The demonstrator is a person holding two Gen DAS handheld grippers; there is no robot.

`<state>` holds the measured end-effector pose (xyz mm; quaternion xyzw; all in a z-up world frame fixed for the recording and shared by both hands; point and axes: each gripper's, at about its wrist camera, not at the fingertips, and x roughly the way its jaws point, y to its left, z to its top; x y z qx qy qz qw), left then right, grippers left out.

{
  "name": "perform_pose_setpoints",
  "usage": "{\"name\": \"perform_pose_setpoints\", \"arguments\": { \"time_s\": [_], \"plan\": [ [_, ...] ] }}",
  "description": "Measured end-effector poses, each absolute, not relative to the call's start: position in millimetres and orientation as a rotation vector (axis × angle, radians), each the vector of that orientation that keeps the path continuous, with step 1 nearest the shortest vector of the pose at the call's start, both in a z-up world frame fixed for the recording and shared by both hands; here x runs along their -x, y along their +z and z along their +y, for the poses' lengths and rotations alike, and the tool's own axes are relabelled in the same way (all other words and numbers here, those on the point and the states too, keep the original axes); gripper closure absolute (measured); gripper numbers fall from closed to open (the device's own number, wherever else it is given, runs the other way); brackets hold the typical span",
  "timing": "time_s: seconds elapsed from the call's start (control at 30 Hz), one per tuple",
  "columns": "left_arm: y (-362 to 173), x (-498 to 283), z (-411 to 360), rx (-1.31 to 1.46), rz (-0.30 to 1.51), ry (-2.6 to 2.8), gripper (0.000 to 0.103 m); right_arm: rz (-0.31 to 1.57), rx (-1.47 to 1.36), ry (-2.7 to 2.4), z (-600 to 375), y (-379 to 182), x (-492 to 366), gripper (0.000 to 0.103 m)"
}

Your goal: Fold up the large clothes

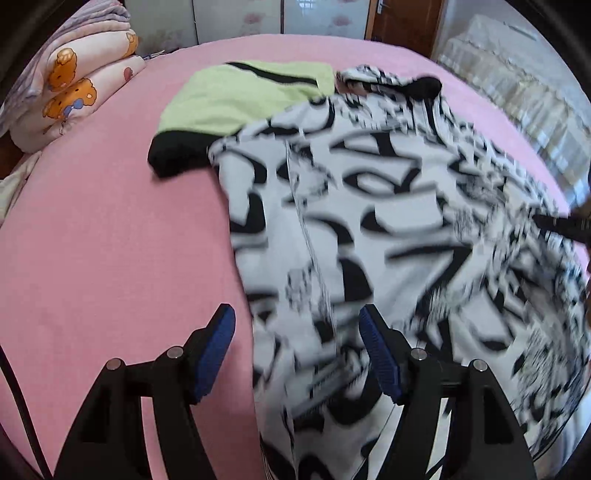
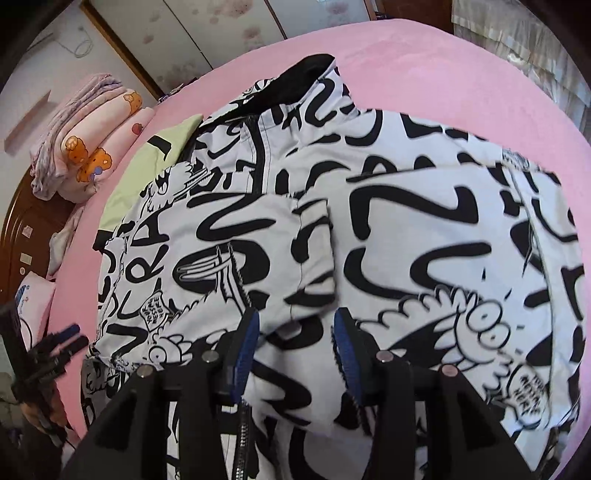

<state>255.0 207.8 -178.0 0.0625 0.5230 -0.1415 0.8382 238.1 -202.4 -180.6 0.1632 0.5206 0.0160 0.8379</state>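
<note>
step: smooth jacket [image 2: 369, 221] fold | left gripper [image 1: 297, 354] spread, empty | right gripper [image 2: 295, 354] spread over fabric (no pinch) | regrip hem evenly

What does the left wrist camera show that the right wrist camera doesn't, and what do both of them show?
Only the left wrist view shows the black cuff of the green garment, and a wooden door. Only the right wrist view shows the jacket's two folded-in sleeves and the left gripper from outside, off the jacket. Both show the black-and-white jacket on the pink bed and the folded quilts.
</note>
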Motion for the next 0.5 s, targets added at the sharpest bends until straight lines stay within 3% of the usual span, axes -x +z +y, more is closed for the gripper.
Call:
{"name": "perform_pose_setpoints", "arguments": {
  "time_s": [0.13,0.23,0.3,0.33,0.37,0.5],
  "plan": [
    [-196,-238,215,-0.164,1.110,-0.243,0.036,1.133,-0.404,0.030,-199,-193,-240,0.060],
    [-204,-234,218,-0.118,1.117,-0.306,0.058,1.125,-0.455,0.026,-197,-198,-245,0.061],
    [-204,-227,219,-0.165,1.093,-0.324,0.061,1.112,-0.444,0.007,-193,-201,-250,0.061],
    [-204,-224,219,-0.193,1.085,-0.334,0.069,1.109,-0.420,-0.013,-189,-203,-252,0.061],
    [-204,-220,220,-0.240,1.078,-0.318,0.094,1.113,-0.393,-0.024,-186,-206,-254,0.061],
    [-210,-219,249,-0.253,1.109,-0.299,0.094,1.121,-0.283,-0.044,-178,-210,-257,0.078]
  ]
}}
